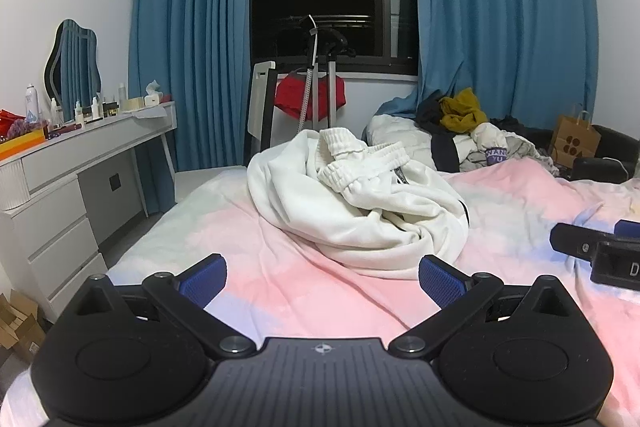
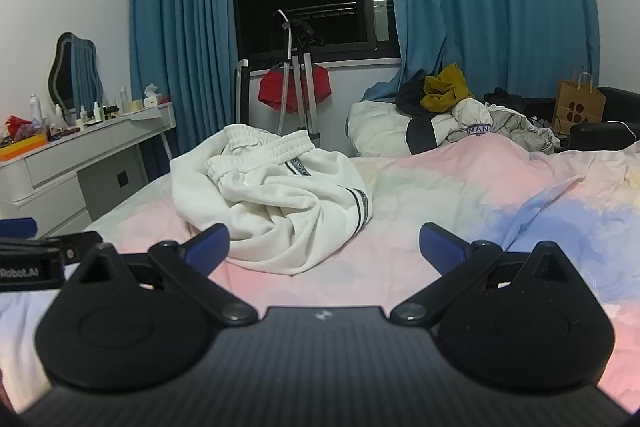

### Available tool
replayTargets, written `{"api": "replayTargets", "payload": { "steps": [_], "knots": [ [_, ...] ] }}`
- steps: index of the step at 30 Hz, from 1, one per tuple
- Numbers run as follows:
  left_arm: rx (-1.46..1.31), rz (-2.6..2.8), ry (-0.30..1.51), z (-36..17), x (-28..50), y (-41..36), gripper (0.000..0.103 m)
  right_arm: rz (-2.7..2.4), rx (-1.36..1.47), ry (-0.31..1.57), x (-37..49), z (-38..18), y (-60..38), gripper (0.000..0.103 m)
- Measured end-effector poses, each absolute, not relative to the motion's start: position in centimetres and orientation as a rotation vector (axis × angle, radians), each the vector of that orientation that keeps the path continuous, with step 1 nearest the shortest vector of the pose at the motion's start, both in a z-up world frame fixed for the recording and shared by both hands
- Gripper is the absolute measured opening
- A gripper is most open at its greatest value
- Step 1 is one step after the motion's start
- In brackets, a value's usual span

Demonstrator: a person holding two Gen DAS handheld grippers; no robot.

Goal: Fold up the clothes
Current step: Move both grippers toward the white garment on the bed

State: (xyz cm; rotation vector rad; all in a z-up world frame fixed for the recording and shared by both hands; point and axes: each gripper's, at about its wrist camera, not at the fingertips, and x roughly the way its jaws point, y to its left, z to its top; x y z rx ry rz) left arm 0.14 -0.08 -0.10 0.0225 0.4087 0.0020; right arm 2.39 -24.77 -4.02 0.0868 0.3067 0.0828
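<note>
A crumpled white garment with elastic cuffs and a dark striped trim (image 1: 356, 199) lies bunched on the pink and blue bedspread (image 1: 304, 299). It also shows in the right wrist view (image 2: 276, 199). My left gripper (image 1: 322, 277) is open and empty, just short of the garment's near edge. My right gripper (image 2: 324, 247) is open and empty, in front of the garment and slightly to its right. Part of the right gripper shows at the right edge of the left wrist view (image 1: 600, 251).
A pile of other clothes (image 1: 460, 135) lies at the far end of the bed. A white dressing table (image 1: 80, 155) with bottles and a mirror stands on the left. A rack with a red cloth (image 1: 310, 95) stands under the window. A paper bag (image 1: 576, 141) sits far right.
</note>
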Motion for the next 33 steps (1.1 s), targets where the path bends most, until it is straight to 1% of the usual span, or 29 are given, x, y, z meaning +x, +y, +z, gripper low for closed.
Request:
{"api": "replayTargets", "payload": {
  "steps": [7,11,22,29,33],
  "knots": [
    [0.065,0.004,0.389,-1.1,-1.1,-0.8,0.103,0.092,0.118,0.306,2.5,-3.7,-25.3,0.103],
    [0.071,0.009,0.421,-1.7,0.2,-1.4,0.103,0.093,0.151,0.301,2.4,-3.7,-26.0,0.103],
    [0.048,0.013,0.440,-1.9,1.5,-1.0,0.103,0.088,0.202,0.276,2.2,-3.1,-27.3,0.103],
    [0.024,-0.079,0.519,-1.2,5.5,-2.4,0.103,0.050,0.240,0.273,2.1,-2.7,-28.7,0.103],
    [0.090,-0.111,0.500,-1.1,9.0,-4.9,0.103,0.007,0.278,0.289,2.3,-2.5,-30.4,0.103]
  ]
}}
